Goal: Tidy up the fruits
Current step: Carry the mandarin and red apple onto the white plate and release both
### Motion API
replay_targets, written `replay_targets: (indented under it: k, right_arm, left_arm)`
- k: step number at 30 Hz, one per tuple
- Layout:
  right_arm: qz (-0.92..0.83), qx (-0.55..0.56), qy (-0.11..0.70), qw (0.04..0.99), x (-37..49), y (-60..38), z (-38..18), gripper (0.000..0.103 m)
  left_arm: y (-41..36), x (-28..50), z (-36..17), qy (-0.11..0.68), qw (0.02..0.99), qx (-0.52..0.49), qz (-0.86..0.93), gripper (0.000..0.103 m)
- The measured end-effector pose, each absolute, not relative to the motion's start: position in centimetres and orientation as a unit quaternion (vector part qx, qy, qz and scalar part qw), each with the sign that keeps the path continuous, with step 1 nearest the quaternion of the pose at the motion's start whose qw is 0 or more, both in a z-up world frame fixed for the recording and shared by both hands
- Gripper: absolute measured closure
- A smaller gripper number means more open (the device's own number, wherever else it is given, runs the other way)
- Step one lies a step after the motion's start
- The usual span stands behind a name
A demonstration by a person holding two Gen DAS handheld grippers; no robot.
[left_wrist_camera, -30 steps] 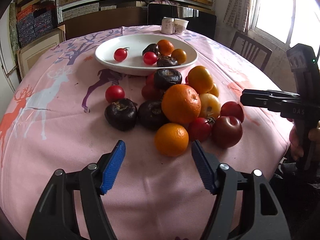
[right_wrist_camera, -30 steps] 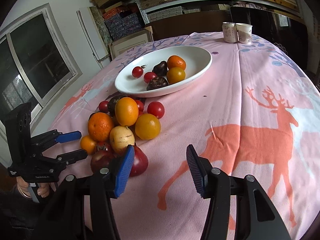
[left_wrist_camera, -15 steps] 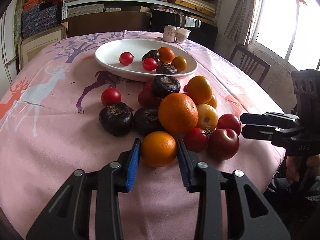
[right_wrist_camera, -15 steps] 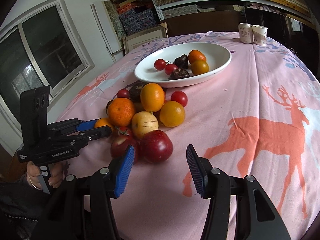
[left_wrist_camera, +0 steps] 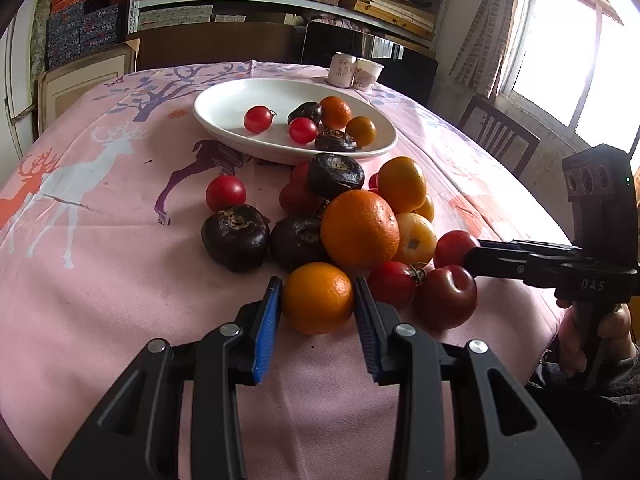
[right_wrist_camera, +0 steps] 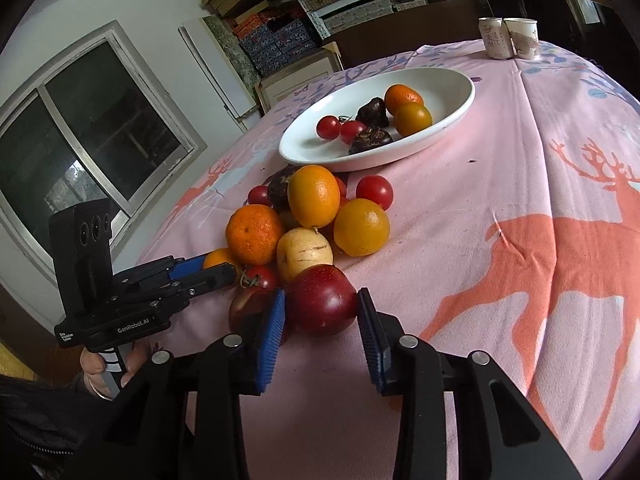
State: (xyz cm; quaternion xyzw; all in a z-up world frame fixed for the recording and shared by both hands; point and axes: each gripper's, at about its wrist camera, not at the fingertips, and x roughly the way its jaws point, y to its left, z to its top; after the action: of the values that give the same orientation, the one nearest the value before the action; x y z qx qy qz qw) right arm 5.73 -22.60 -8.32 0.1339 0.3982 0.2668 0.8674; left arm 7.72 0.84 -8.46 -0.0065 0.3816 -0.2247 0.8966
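A pile of fruit lies on the pink tablecloth: oranges, tomatoes, dark water chestnuts, a yellow fruit and red apples. My left gripper (left_wrist_camera: 316, 300) is shut on a small orange (left_wrist_camera: 318, 298) at the pile's near edge. My right gripper (right_wrist_camera: 322, 312) is shut on a red apple (right_wrist_camera: 322, 304) on the cloth; in the left wrist view this apple (left_wrist_camera: 452, 242) shows at its tips. A white oval bowl (left_wrist_camera: 224, 98) behind the pile holds two tomatoes, two oranges and two dark chestnuts; it also shows in the right wrist view (right_wrist_camera: 452, 100).
Two paper cups (left_wrist_camera: 354, 72) stand at the table's far edge. A dark chair (left_wrist_camera: 500, 136) stands at the right, under a window. Shelves with boxes line the back wall. A lone tomato (left_wrist_camera: 225, 193) lies left of the pile.
Both grippers moved forward and closed. The left closed on the small orange. The right closed on the red apple.
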Motion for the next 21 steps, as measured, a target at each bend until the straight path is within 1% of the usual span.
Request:
replay_targets:
  k: [6,15,18,21]
  right_arm:
    - [0.250,0.144,0.359,0.888,6.7,-24.9,-4.9,0.066]
    - [0.221,0.165,0.342,0.899,13.7,-26.1,-1.4,0.066]
    - [0.218,0.161,0.346,0.898,15.9,-25.3,-1.4,0.066]
    - [0.214,0.161,0.350,0.898,18.1,-24.5,-1.7,0.065]
  left_arm:
    - [0.6,8.5,-6.7,0.370,0.903,0.007,-0.220,0.068]
    - [-1.7,14.7,-1.5,0.345,0.913,0.024,-0.217,0.068]
    - [-3.0,17.2,-1.3,0.349,0.913,0.036,-0.210,0.068]
    - [-4.4,19.9,-2.1,0.364,0.908,0.045,-0.201,0.068]
